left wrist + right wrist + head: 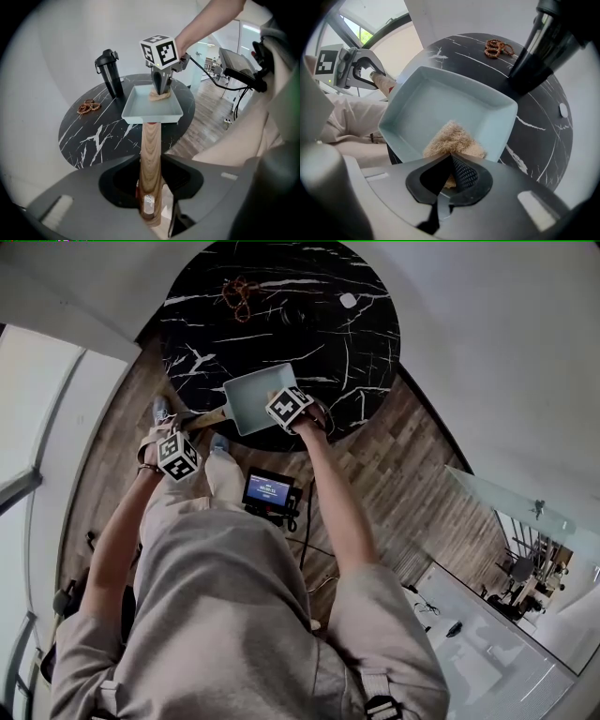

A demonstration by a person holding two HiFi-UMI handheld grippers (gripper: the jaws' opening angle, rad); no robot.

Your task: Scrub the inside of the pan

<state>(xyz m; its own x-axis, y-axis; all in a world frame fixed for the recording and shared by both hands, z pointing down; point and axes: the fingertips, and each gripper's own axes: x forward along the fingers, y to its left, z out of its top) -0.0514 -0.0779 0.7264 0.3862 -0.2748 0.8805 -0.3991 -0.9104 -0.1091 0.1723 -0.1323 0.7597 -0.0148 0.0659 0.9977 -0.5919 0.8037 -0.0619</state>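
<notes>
A pale blue square pan (251,396) sits at the near edge of a round black marble table (281,324). Its wooden handle (151,140) reaches off the edge toward me. My left gripper (151,161) is shut on that handle and holds the pan level. My right gripper (451,157) points straight down into the pan (440,101), shut on a tan fibrous scrub pad (454,138). The pad (160,96) rests on the pan floor close to the wall on the right-hand side in the head view. In the head view the right gripper's marker cube (289,407) hides its jaws.
A black bottle (109,72) stands on the table beyond the pan. A string of brown beads (236,294) and a small white object (348,300) lie farther back. On the wood floor below, a small screen device (269,491) with cables sits by my legs.
</notes>
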